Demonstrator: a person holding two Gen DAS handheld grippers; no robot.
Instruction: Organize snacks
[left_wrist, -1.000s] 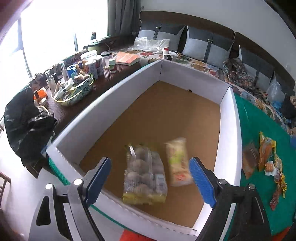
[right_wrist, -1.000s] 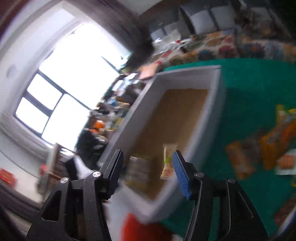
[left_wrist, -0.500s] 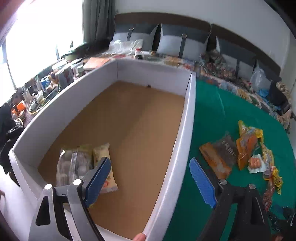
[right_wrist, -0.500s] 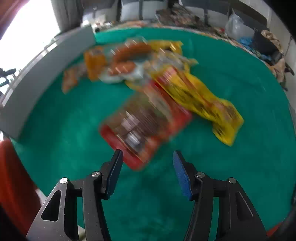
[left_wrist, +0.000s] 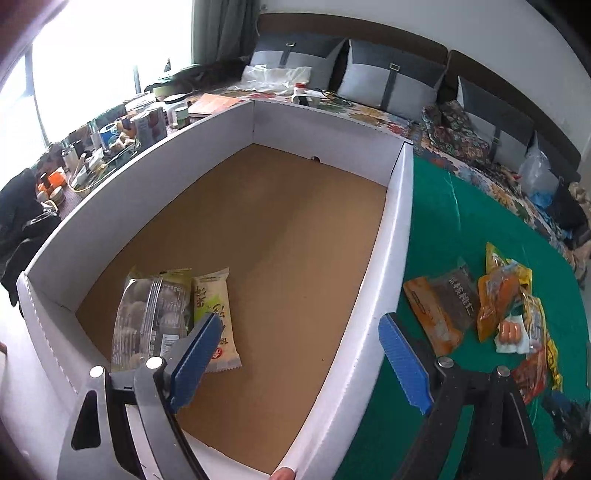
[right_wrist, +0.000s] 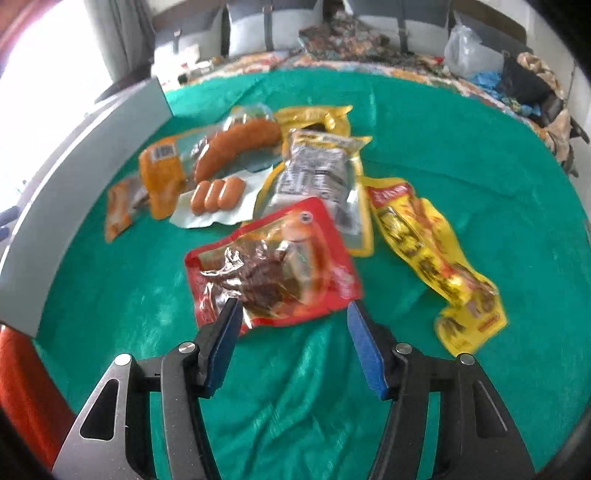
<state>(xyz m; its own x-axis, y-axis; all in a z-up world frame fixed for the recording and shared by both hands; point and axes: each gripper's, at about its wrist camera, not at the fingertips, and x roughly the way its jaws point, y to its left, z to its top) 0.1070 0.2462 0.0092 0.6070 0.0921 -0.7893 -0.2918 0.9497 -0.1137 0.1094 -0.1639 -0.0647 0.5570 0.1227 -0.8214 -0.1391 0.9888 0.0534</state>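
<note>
A white-walled cardboard box (left_wrist: 400, 236) holds two snacks near its front left corner: a clear pack of round pastries (left_wrist: 151, 317) and a pale bar packet (left_wrist: 216, 314). My left gripper (left_wrist: 299, 362) is open and empty above the box's right wall. On the green cloth lies a pile of snack packets. My right gripper (right_wrist: 293, 347) is open and empty just in front of a red packet (right_wrist: 273, 262). Behind it lie a silver-yellow pouch (right_wrist: 317, 177), a long yellow packet (right_wrist: 436, 254), a small sausage pack (right_wrist: 218, 195) and orange packets (right_wrist: 166, 173).
The box wall (right_wrist: 74, 166) runs along the left in the right wrist view. A cluttered dark side table (left_wrist: 110, 140) stands left of the box. A sofa with grey cushions (left_wrist: 388, 81) is behind. The green cloth (right_wrist: 461, 140) spreads to the right.
My left gripper has swung right, from over the box to above its right wall. My right gripper has swung from the box to the snack pile and closed in on the red packet.
</note>
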